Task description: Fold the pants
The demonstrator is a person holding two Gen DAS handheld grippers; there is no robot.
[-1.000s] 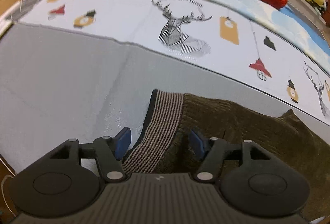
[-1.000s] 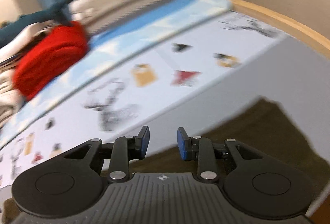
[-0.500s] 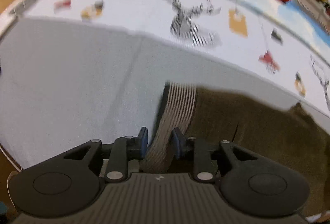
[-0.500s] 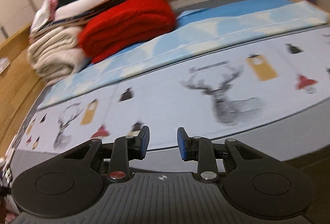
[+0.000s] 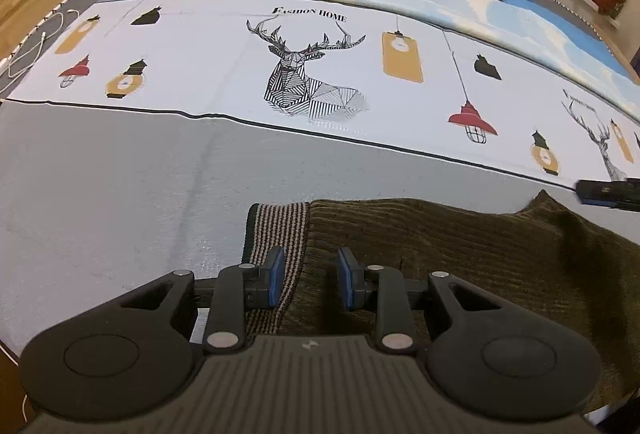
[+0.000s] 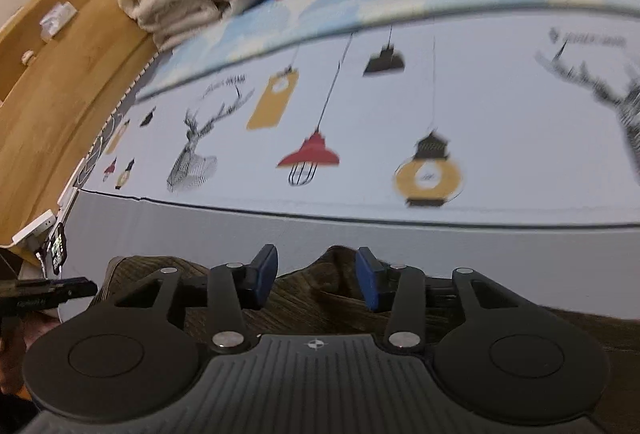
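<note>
Pants (image 5: pixel 460 246) waistband between left gripper (image 5: pixel 308 276) fingers; right gripper (image 6: pixel 316 276) opening.

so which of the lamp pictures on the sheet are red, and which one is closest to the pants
The red hanging lamp right of the big deer is closest to the pants. The other red lamp sits far left; the remaining lamps are yellow or black.

Left gripper (image 5: pixel 310 276): matte black plastic, ribbed grey-black centre plate with small white emblem, two round side discs, silver pivot screws, blue pads on fingers (image 5: pixel 276 276). Right gripper (image 6: pixel 316 276): identical build, blue-padded fingers (image 6: pixel 367 284)
</note>
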